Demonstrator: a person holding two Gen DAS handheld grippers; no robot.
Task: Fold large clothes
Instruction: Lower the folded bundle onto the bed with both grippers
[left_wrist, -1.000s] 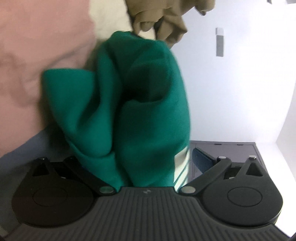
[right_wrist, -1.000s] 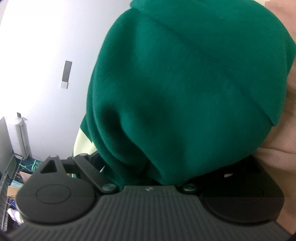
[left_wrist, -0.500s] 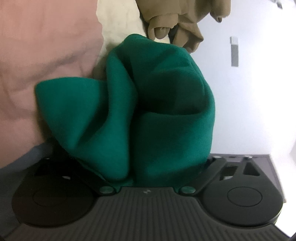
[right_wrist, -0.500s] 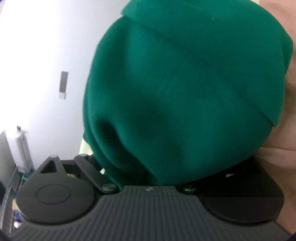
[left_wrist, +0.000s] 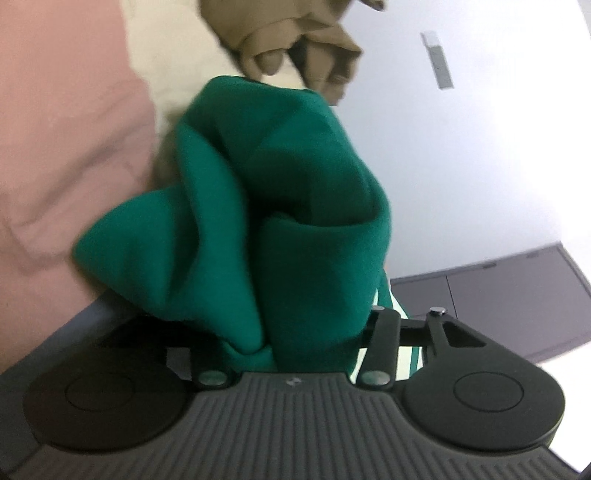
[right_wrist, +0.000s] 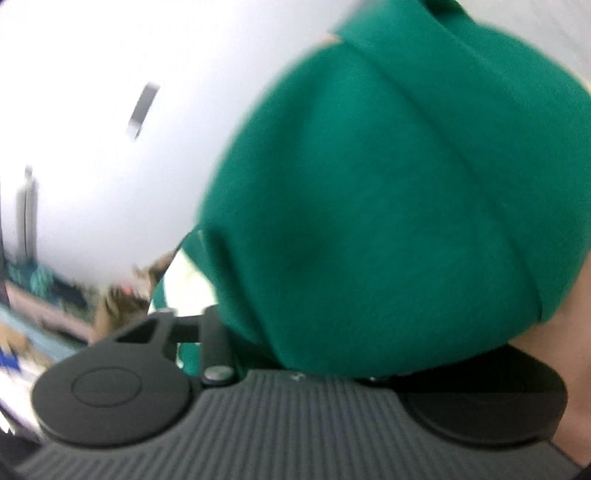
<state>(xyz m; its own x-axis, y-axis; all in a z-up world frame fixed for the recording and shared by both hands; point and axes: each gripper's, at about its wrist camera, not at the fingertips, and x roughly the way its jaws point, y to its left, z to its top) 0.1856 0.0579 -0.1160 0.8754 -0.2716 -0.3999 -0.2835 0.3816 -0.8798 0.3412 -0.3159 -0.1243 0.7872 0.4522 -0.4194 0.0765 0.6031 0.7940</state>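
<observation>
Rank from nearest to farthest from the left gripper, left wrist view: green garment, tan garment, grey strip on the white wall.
1. Bunched green fabric garment: between the left gripper's jaws, centre.
2. Crumpled tan fabric garment: behind the green one, top.
3. Small grey strip: on the white wall, upper right.

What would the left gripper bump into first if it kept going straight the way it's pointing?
The bunched green fleece garment: it already fills the space between the left gripper jaws, which have just been closing on it. Behind it lies cream fabric, though depth there is unclear.
</observation>
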